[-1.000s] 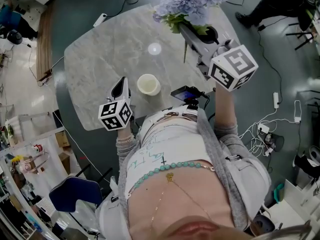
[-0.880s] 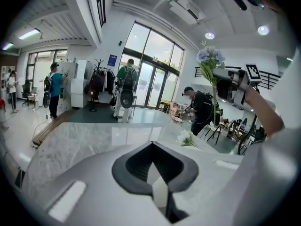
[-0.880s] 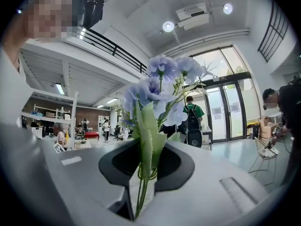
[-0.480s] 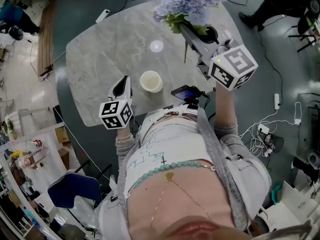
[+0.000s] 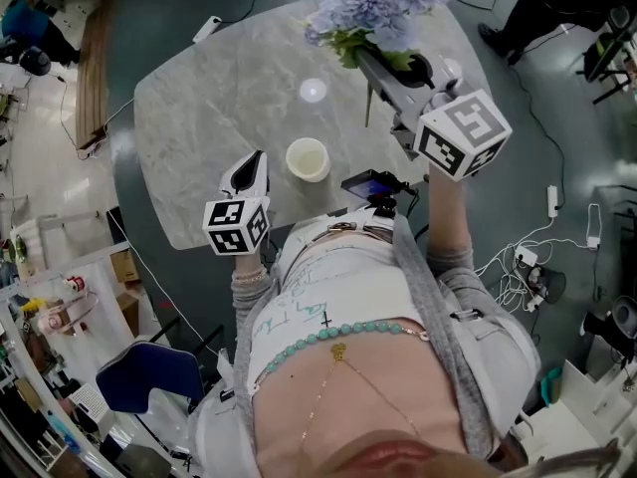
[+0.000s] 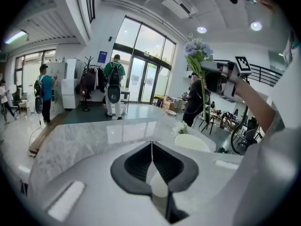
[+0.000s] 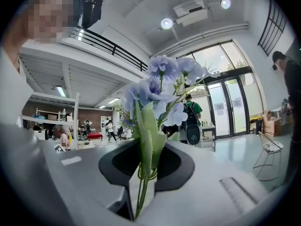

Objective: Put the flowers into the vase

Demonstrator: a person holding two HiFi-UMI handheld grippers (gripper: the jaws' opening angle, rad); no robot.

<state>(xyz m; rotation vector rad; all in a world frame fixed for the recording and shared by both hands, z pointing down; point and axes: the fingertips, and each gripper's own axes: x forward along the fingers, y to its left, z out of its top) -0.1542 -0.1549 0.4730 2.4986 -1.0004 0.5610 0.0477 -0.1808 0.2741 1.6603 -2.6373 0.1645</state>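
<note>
A bunch of pale blue flowers [image 5: 378, 6] with green leaves is held high over the far side of the grey marble table [image 5: 219, 98]; my right gripper [image 5: 370, 65] is shut on its stems [image 7: 141, 182]. The blooms [image 7: 162, 86] fill the middle of the right gripper view. A small cream vase [image 5: 308, 158] stands upright near the table's front edge, its mouth open upward. My left gripper [image 5: 251, 167] hovers just left of the vase, jaws shut with nothing between them. In the left gripper view the vase rim [image 6: 192, 141] shows ahead to the right, with the flowers [image 6: 197, 51] raised above.
A small white round object [image 5: 313, 90] lies on the table beyond the vase. A black device with a lit screen [image 5: 370, 185] sits at the table's near edge by the person's body. Cables and a power strip [image 5: 549, 202] lie on the floor to the right.
The left gripper has drifted slightly right and forward beside the vase. The right gripper with the flowers has barely moved.
</note>
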